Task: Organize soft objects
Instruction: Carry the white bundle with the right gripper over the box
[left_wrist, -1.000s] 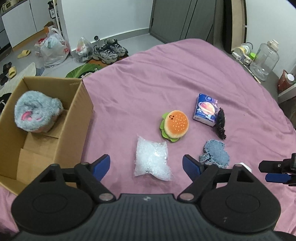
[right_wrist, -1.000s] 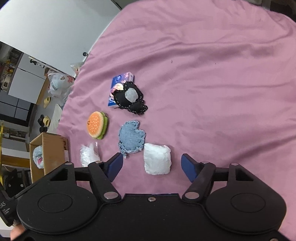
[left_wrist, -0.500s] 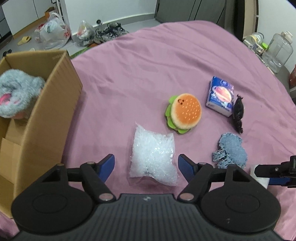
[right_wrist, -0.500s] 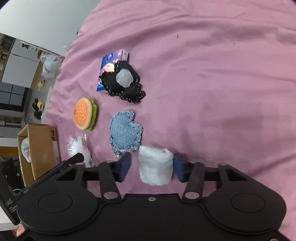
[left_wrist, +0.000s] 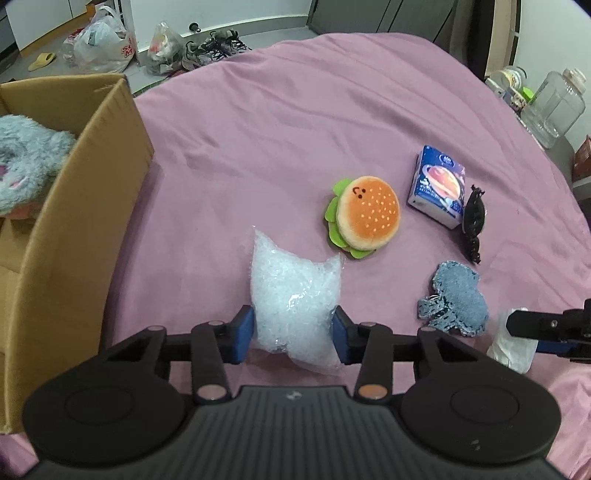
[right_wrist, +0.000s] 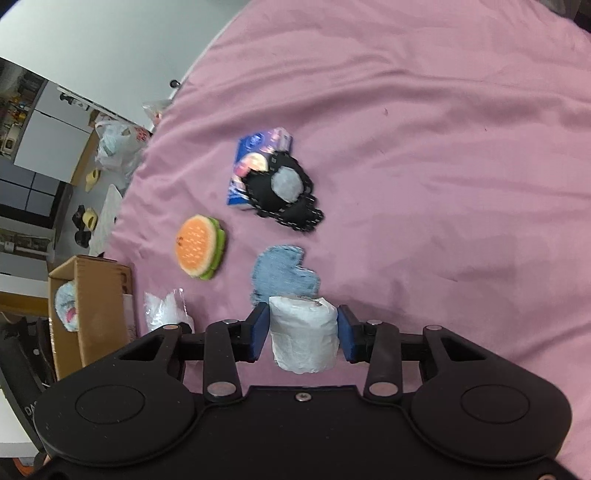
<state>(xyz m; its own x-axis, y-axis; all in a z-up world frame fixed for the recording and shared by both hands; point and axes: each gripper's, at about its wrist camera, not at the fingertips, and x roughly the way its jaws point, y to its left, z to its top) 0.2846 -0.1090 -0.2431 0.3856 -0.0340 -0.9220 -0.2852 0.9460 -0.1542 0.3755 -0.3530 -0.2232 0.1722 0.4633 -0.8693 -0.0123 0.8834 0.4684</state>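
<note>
Both wrist cameras look steeply down, close over the pink bedspread (left_wrist: 295, 122), sharing its toys.

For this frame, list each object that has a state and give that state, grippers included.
Left gripper: jaws just closed, shut on clear plastic bag of white filling.
Right gripper: shut on white padded pouch.
Brown cardboard box: open, grey fluffy plush inside.
Burger plush: lying on pink bedsheet.
Blue denim patch: flat on sheet.
</note>
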